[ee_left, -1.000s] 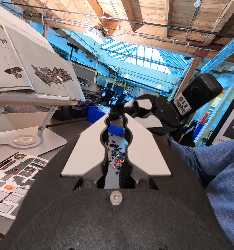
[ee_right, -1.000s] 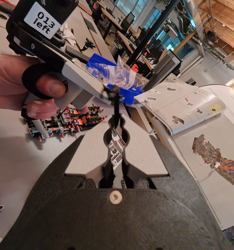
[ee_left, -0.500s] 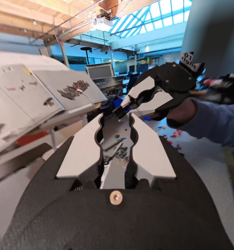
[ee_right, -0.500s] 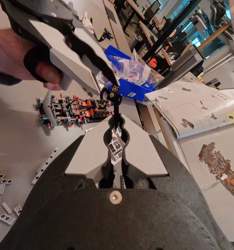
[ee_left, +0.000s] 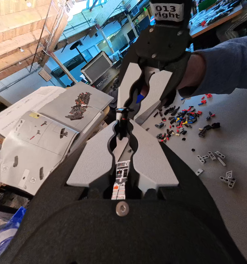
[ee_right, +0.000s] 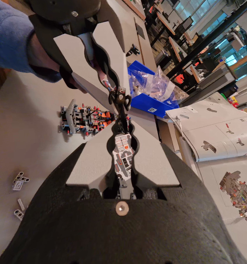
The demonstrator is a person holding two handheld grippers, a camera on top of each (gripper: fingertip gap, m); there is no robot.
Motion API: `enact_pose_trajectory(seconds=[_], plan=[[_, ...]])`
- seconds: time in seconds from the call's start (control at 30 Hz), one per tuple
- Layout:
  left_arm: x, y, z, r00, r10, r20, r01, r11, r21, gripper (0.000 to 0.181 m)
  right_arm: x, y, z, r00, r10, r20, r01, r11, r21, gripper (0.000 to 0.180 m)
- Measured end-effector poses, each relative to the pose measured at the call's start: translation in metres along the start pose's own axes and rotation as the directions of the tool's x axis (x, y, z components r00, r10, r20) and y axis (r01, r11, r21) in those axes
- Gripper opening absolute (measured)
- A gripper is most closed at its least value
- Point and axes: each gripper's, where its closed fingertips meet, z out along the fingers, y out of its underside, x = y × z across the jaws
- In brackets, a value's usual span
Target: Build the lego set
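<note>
A slim black lego piece (ee_left: 122, 114) with a curved, horned head (ee_right: 120, 98) hangs in the air between the two grippers, which face each other tip to tip. My left gripper (ee_left: 122, 124) is shut on its shaft, and the T-shaped head sticks out beyond the pads. My right gripper (ee_right: 122, 125) is open: its pads stand a little apart around the piece's other end. In the left wrist view the right gripper (ee_left: 128, 110) comes down from above. In the right wrist view the left gripper (ee_right: 120, 102) comes in from the upper left.
The partly built model (ee_right: 85, 118) lies on the grey table (ee_right: 27, 128). A blue bin (ee_right: 148, 100) holds plastic bags. An open instruction booklet (ee_left: 48, 128) rests on a stand. Loose small pieces (ee_left: 181, 120), grey beams (ee_left: 211, 155) and a sticker sheet (ee_right: 122, 154) lie below. My left and right fingertips are right by each other. My right gripper's tips are some 20 cm from the partly built model (ee_right: 85, 118).
My left gripper opened wide, then closed on the black piece that the right gripper held. The right pads, shut on it before, have parted. Both grippers turned and came nose to nose.
</note>
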Motion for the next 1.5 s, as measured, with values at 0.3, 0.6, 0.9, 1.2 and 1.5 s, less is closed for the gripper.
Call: enact_pose_trajectory(seconds=[0.3, 0.6, 0.9, 1.2, 1.5], plan=[[-0.004, -0.005, 0.006, 0.998, 0.06, 0.004, -0.06, 0.998, -0.02, 0.008, 0.003, -0.026, -0.014, 0.998, -0.052, -0.034, 0.055, 0.996, 0.077, 0.036], [-0.009, -0.011, 0.005, 0.968, 0.241, 0.072, -0.236, 0.969, -0.068, 0.008, 0.004, -0.028, -0.016, 1.0, 0.025, 0.015, -0.027, 0.996, 0.087, 0.026], [-0.008, -0.01, 0.009, 0.902, 0.423, 0.09, -0.407, 0.901, -0.149, 0.008, 0.003, -0.032, -0.026, 0.999, 0.018, 0.044, -0.022, 0.995, 0.093, 0.021], [-0.02, -0.009, 0.013, 0.812, 0.552, 0.188, -0.507, 0.828, -0.242, 0.008, 0.014, -0.027, -0.024, 0.982, 0.188, 0.002, -0.187, 0.975, 0.119, 0.021], [-0.026, -0.009, 0.019, 0.718, 0.665, 0.205, -0.601, 0.741, -0.299, 0.008, 0.021, -0.022, -0.025, 0.898, 0.436, 0.061, -0.439, 0.874, 0.211, 0.02]])
